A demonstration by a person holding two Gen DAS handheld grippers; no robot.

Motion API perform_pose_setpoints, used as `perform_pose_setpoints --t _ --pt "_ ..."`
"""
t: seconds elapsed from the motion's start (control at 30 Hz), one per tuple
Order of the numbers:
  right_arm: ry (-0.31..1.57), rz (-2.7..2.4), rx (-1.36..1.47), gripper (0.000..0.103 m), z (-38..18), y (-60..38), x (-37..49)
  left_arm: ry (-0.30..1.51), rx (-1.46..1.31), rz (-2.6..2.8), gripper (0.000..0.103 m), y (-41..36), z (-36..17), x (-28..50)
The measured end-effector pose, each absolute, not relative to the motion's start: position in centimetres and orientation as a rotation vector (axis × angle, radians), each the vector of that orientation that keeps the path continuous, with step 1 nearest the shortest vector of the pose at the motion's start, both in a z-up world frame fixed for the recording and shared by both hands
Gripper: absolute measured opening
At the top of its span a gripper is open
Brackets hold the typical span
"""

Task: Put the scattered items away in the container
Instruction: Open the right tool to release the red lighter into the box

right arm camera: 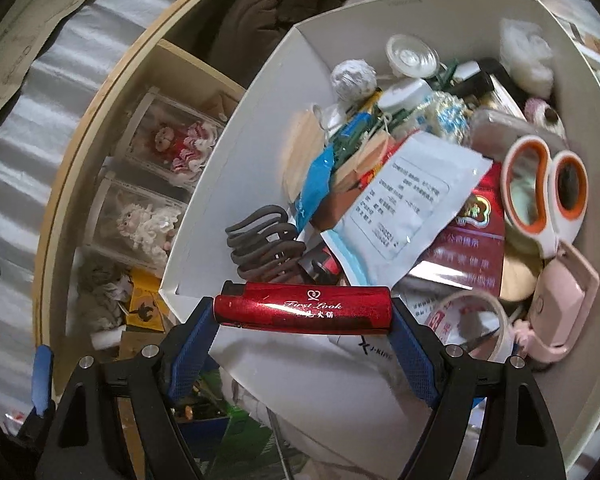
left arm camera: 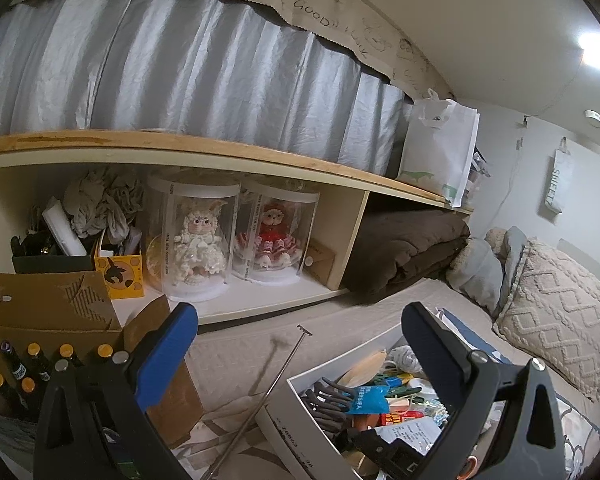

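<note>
On the bed [left arm camera: 320, 344], white box [left arm camera: 284, 408], shelf [left arm camera: 220, 148] behind

Clutter is filling the white box [right arm camera: 236, 128]; open bedding is lying beside it

The right gripper [right arm camera: 306, 322] is hanging over the box's near corner with a red lighter [right arm camera: 304, 310] spanning its pads, leaving no gap between them; beneath, a dark hair claw [right arm camera: 260, 240], a white printed packet [right arm camera: 404, 196] and orange-handled scissors [right arm camera: 548, 192] are crowding the floor of the box, with bare white wall showing only along its left side; the left gripper [left arm camera: 300, 344] is standing wide with nothing between its fingers, facing a strip of bedding crossed by a thin metal rod [left arm camera: 268, 392]; a cardboard box of bottles [left arm camera: 60, 320] is blocking the left, the shelf unit [left arm camera: 180, 152] the far side.
</note>
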State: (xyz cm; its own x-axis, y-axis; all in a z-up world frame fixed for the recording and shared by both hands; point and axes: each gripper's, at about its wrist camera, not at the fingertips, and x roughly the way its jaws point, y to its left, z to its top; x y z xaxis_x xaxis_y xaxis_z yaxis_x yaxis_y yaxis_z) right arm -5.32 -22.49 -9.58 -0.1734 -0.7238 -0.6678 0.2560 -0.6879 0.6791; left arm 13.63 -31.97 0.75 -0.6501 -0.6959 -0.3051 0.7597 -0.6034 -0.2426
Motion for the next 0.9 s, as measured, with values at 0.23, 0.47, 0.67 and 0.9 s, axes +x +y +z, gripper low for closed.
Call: perform_pose_setpoints --t 0.23,0.47,0.67,0.9 --pt "-0.536 -1.955 1.452 0.084 -9.61 -22.69 -5.33 0.435 0.232 -2.247 0.102 -31.66 0.80 13.38" --pt "-0.551 -1.942 1.423 0.103 -9.32 -22.62 -5.13 0.419 0.224 -2.240 0.102 -31.38 1.00 13.48" --pt "-0.536 -1.932 1.415 0.103 -9.08 -23.08 -4.92 0.417 0.225 -2.237 0.102 -31.45 0.97 13.54" --pt "-0.529 -1.924 1.430 0.103 -9.46 -23.06 -4.88 0.422 0.234 -2.231 0.102 -31.50 0.93 13.50"
